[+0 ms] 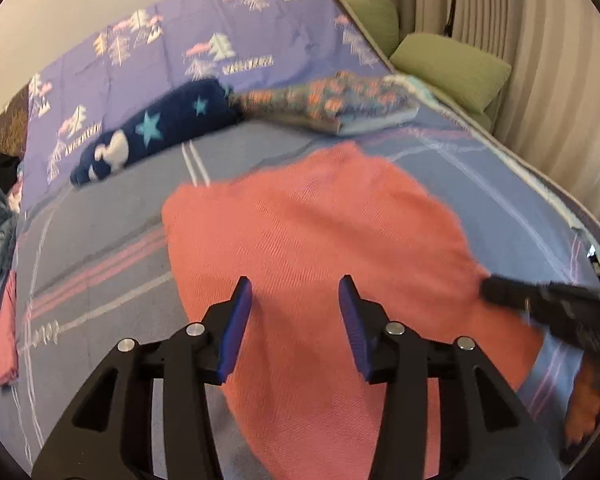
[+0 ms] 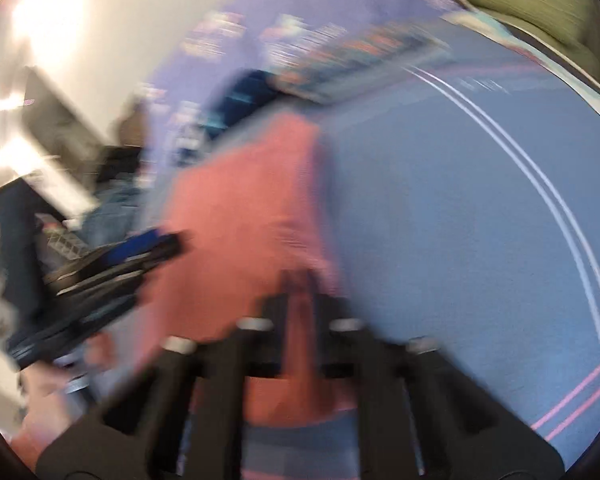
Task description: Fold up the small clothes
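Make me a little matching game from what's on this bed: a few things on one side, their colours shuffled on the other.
Things:
1. cloth under the grippers
2. star-patterned bundle
3. cushions beside the bed
4. finger pads of the left gripper

Colours:
A. green
B. salmon pink
C. blue-violet
D. dark navy

Pairs: 1-B, 2-D, 3-A, 4-C

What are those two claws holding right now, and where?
The right claw is shut on the pink cloth, seemingly at its right edge, though that view is blurred. The left claw stands open above the cloth, holding nothing.
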`<action>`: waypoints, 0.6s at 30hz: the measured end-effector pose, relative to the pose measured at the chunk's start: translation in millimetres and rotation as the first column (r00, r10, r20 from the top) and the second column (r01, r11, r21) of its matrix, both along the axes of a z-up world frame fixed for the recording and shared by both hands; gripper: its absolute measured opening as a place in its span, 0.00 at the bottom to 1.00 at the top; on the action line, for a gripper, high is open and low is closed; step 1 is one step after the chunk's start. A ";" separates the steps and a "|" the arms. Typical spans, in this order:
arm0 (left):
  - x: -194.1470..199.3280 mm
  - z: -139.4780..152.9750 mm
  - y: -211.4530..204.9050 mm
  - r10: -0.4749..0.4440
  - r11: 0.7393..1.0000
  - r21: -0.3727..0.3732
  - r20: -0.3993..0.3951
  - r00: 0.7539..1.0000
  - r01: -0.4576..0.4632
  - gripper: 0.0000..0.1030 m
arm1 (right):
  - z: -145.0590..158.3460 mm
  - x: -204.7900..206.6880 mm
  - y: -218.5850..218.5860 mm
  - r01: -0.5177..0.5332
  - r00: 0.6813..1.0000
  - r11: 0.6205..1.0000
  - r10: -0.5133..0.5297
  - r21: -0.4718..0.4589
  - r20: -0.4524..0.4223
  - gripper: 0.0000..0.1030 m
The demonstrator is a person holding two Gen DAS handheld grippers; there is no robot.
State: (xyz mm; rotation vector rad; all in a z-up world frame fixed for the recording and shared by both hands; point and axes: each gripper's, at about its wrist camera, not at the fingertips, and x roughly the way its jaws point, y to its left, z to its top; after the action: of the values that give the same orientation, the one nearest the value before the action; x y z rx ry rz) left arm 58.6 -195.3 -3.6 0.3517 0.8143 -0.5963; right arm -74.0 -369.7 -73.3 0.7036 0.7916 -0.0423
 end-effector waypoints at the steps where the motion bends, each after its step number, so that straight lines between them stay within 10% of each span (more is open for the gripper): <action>1: 2.2 -9.4 5.4 0.016 1.000 0.006 0.006 1.000 -0.016 0.46 | -6.5 -0.6 -4.3 0.011 1.000 1.000 -0.011 0.022 -0.010 0.01; 10: -11.1 -2.0 57.2 0.028 0.980 -0.195 -0.051 0.998 -0.037 0.49 | 27.5 -32.9 -1.1 0.014 0.998 0.997 -0.010 -0.076 0.057 0.10; 18: -56.8 -13.6 105.5 -0.025 0.976 -0.216 -0.119 0.993 -0.002 0.50 | 53.2 -48.5 62.8 -0.244 0.951 0.958 0.267 -0.151 0.157 0.25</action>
State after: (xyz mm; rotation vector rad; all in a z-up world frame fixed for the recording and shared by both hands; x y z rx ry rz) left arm 1.8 -89.8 -17.2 0.1225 0.8546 -0.7152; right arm -122.4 -306.9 -20.1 0.4691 0.6976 0.2001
